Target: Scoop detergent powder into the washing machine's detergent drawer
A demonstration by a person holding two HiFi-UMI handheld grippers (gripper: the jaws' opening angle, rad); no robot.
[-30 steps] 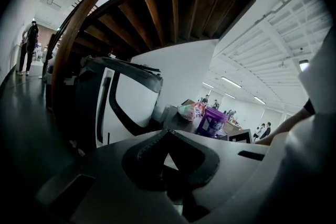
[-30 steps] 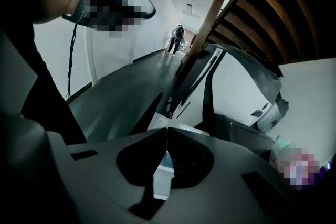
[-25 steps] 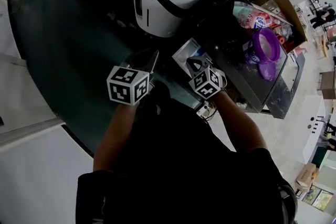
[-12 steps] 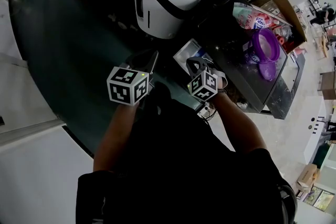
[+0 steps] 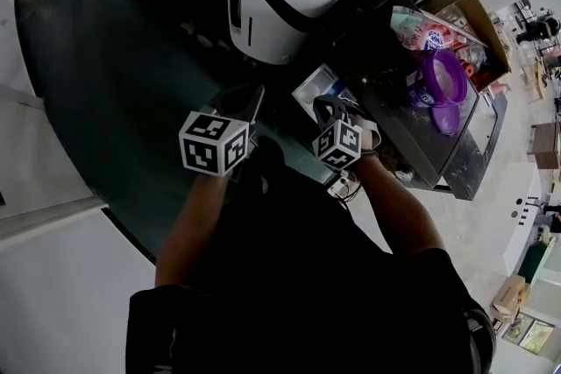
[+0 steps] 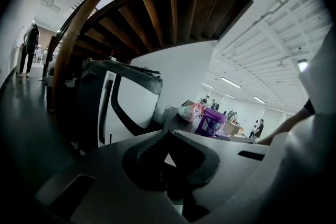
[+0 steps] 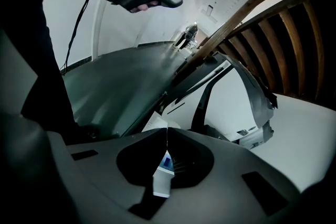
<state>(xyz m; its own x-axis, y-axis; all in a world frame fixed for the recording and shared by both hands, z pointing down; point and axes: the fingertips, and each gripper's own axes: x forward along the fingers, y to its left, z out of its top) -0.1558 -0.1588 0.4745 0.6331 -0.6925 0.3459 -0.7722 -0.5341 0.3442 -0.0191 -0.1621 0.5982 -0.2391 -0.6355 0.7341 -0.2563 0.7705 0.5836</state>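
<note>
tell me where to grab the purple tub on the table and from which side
Take the purple tub by its rim, coming straight down from above. It stands upright and its mouth looks open, so one claw finger can probably slip inside the wall and the other outside. The rim's near side looks freest, since a bag crowds the far side.

Both forearms reach forward side by side — left gripper (image 6: pixel 167 132) aimed toward 1 o'clock, right gripper (image 7: pixel 167 129) toward 11 — each with jaws closed, empty.
</note>
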